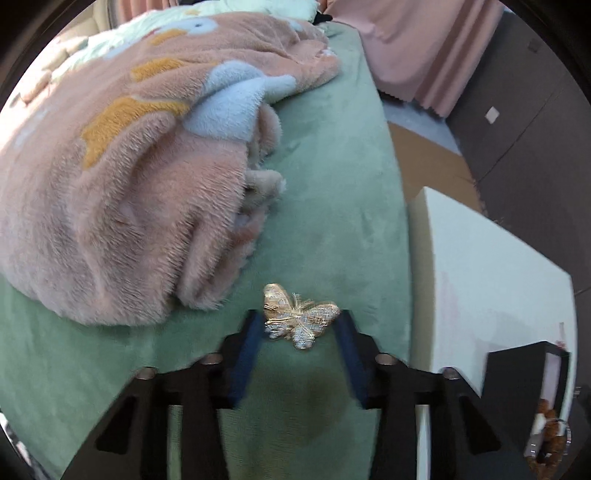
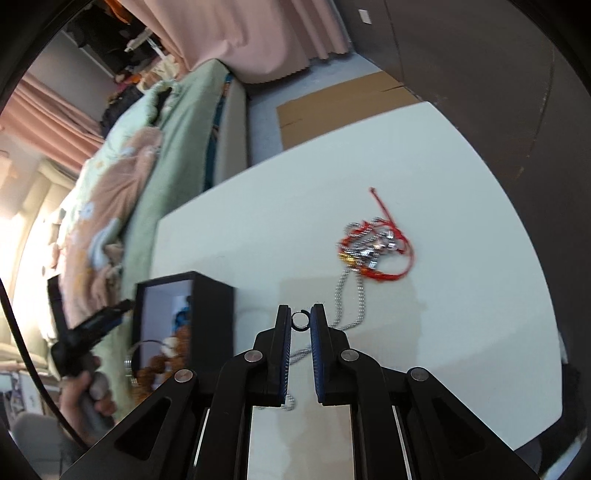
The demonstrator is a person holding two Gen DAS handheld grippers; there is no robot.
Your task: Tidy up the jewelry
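Note:
In the left wrist view my left gripper point(image 1: 300, 320) is shut on a gold and silver butterfly brooch point(image 1: 299, 316), held between the blue pads above the green bedspread point(image 1: 332, 184). In the right wrist view my right gripper point(image 2: 300, 318) is shut on a small silver ring point(image 2: 300, 319), held at the fingertips above the white table point(image 2: 406, 166). A silver bead chain point(image 2: 345, 299) runs under the fingers toward a tangle of red cord bracelet and metal charms point(image 2: 375, 247). A black jewelry box point(image 2: 184, 321), open, holds brown beads and a bangle.
A fluffy pink blanket point(image 1: 129, 166) lies on the bed left of the brooch. The white table point(image 1: 498, 277) stands right of the bed, with the black box point(image 1: 524, 384) on it. Flat cardboard point(image 2: 340, 107) lies on the floor. Pink curtains point(image 2: 240, 33) hang behind.

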